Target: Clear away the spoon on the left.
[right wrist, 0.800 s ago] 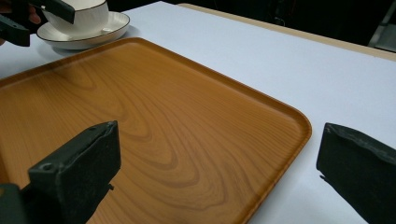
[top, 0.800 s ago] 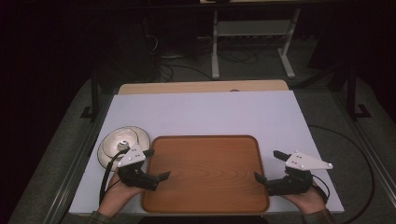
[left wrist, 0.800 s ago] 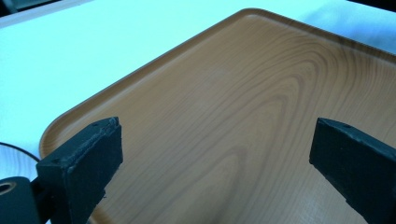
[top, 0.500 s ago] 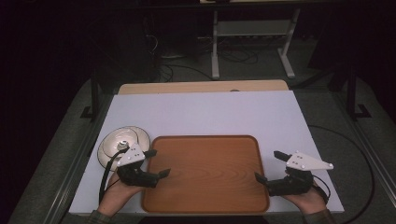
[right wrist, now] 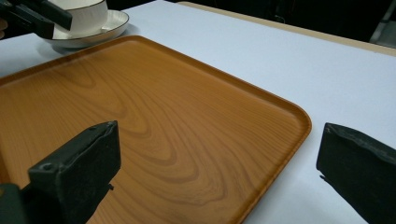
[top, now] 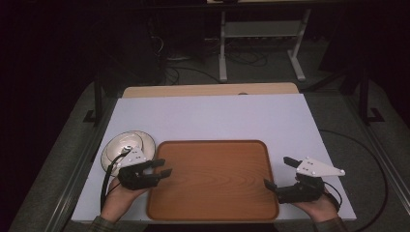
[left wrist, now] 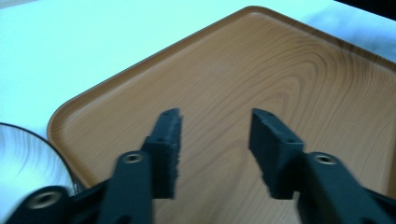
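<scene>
A wooden tray (top: pixel 212 180) lies flat on the near half of the white tabletop (top: pixel 217 116), empty, as a person brings a tool in from each side of it. The left hand-held gripper (top: pixel 161 167) has edged inward over the past second and now hangs just over the tray's left rim, its jaws parted by a moderate gap with nothing between them; its own camera looks across the grain toward the tray's far corner. The right hand-held gripper (top: pixel 278 173) has barely shifted and sits at the tray's right edge, jaws spread wide so that one lies over the wood and the other over the bare tabletop beyond the rim, gripping nothing. Just beyond the tray's far-left corner stands a white cup on a saucer (top: pixel 126 145), partly hidden behind the left tool. The small inward creep on the left suggests the pair is lining up to take the tray by its two sides, though neither has yet closed on a rim. Behind the tabletop, a metal stand (top: pixel 261 43) waits in shadow.
</scene>
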The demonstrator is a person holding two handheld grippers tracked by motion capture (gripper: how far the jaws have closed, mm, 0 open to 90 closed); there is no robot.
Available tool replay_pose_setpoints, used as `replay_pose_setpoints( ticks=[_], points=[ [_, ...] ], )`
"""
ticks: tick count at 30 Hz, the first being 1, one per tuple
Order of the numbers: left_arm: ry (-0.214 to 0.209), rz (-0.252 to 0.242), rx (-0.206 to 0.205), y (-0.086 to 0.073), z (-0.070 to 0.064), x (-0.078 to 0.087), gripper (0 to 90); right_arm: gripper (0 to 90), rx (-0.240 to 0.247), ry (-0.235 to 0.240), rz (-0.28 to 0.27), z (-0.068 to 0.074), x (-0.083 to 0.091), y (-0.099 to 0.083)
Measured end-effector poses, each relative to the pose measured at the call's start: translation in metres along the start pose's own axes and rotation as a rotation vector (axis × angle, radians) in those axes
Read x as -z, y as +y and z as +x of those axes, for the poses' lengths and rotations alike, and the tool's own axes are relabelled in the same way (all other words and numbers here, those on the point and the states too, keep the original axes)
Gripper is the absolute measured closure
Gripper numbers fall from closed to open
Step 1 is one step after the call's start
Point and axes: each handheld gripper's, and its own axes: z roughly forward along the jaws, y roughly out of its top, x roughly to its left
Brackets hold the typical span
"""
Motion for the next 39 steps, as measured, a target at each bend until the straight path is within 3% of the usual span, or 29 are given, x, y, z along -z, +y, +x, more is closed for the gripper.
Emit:
replay_pose_setpoints(
  ticks=[5, 6, 11, 27, 39],
  points=[
    [0.006, 0.021, 0.018, 0.000, 0.004, 0.002, 71.2, 0.0, -0.002, -0.004, -0.005, -0.001, 0.000, 0.000],
    [0.007, 0.025, 0.020, 0.000, 0.005, 0.002, 77.9, 0.0, -0.002, -0.006, -0.006, -0.001, 0.000, 0.000],
    [0.002, 0.025, 0.028, 0.001, 0.008, 0.007, 88.5, 0.0, 0.000, -0.008, -0.005, -0.001, 0.001, 0.000],
    [0.009, 0.082, 0.048, -0.007, 0.017, 0.007, 89.5, 0.0, 0.006, -0.009, -0.006, 0.000, 0.000, 0.000],
    [0.033, 0.071, 0.070, -0.015, 0.020, 0.020, 89.5, 0.0, 0.006, -0.011, -0.009, -0.001, 0.001, 0.000]
  ],
)
